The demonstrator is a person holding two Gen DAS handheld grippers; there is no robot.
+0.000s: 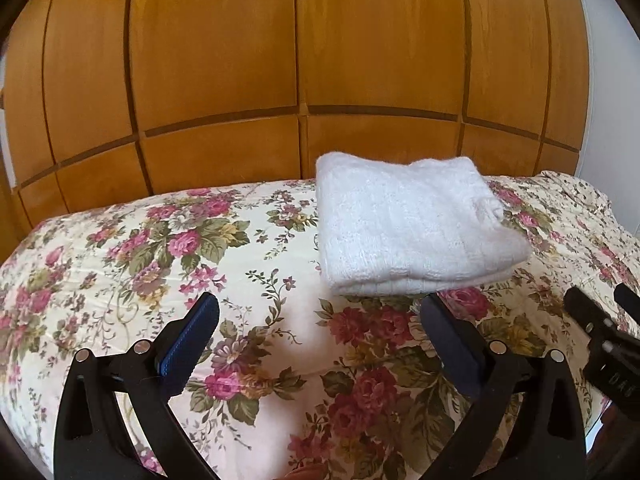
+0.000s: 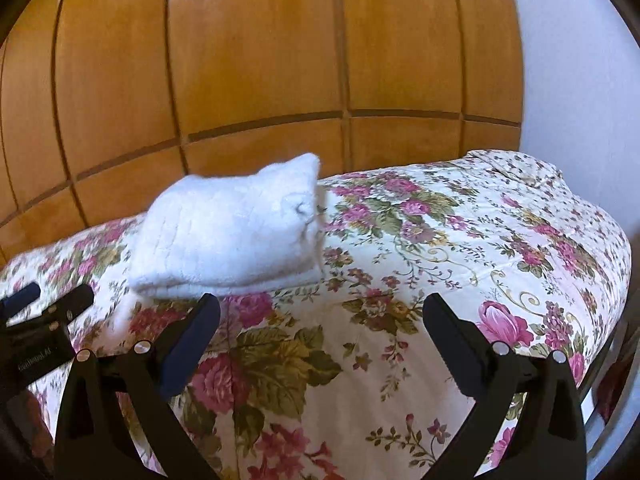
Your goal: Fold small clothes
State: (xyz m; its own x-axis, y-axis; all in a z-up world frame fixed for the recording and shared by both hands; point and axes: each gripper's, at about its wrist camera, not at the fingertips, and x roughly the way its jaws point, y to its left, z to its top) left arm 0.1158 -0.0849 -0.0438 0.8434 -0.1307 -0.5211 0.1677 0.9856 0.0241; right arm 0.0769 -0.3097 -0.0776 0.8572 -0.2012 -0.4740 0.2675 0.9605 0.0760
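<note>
- Wardrobe (image 1: 300,60) of wood behind the bed (image 1: 120,248).
- Folded white cloth (image 1: 412,224) flat on the bed's far half.
- Left gripper (image 1: 320,312) just short of the cloth, fingers wide apart, empty.
- Right gripper (image 2: 320,312) likewise spread, holding nothing, cloth ahead-left.

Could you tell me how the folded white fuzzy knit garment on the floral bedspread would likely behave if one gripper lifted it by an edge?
The folded white fuzzy knit garment is soft stacked layers, so it would probably droop and unfold when lifted by one edge. It looks light for its bulk. Its fluffy surface should grip rather than slip on the floral bedspread, so pushing it may bunch it.
</note>
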